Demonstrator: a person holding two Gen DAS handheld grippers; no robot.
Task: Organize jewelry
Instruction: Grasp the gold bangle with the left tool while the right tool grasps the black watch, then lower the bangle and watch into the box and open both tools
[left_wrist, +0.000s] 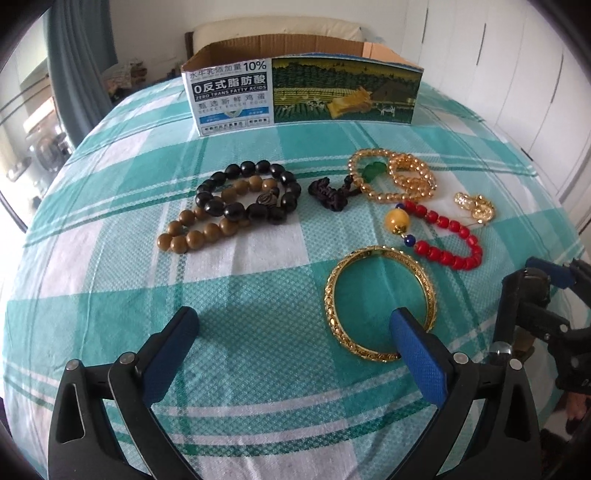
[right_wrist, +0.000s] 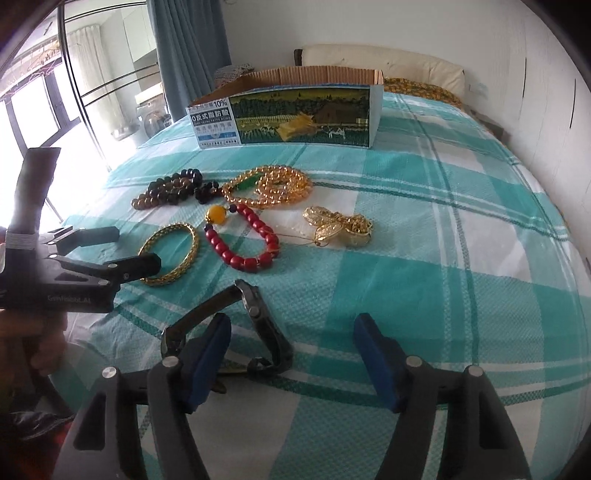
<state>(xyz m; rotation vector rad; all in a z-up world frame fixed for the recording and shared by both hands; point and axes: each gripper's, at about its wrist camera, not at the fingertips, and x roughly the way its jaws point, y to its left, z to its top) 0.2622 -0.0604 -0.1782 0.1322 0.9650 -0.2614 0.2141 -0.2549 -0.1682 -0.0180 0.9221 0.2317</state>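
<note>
Both grippers stand wide open and hold nothing. Left gripper (left_wrist: 293, 328) hovers low over the checked bedspread (left_wrist: 110, 295), one blue pad (left_wrist: 413, 343) overlapping the near rim of the gold bangle (left_wrist: 380, 302), which lies at its 1 o'clock. Closing from here would likely pinch only cloth or skid the hard, slick ring aside. Right gripper (right_wrist: 291, 343) has a dark watch (right_wrist: 255, 325) at 11 o'clock, touching its left pad; a careless close could snag the strap. Farther, the red bead bracelet (left_wrist: 447, 236) lies just beside the bangle and could be dragged. At 12 o'clock, well apart, waits the cardboard box (left_wrist: 303, 92).
</note>
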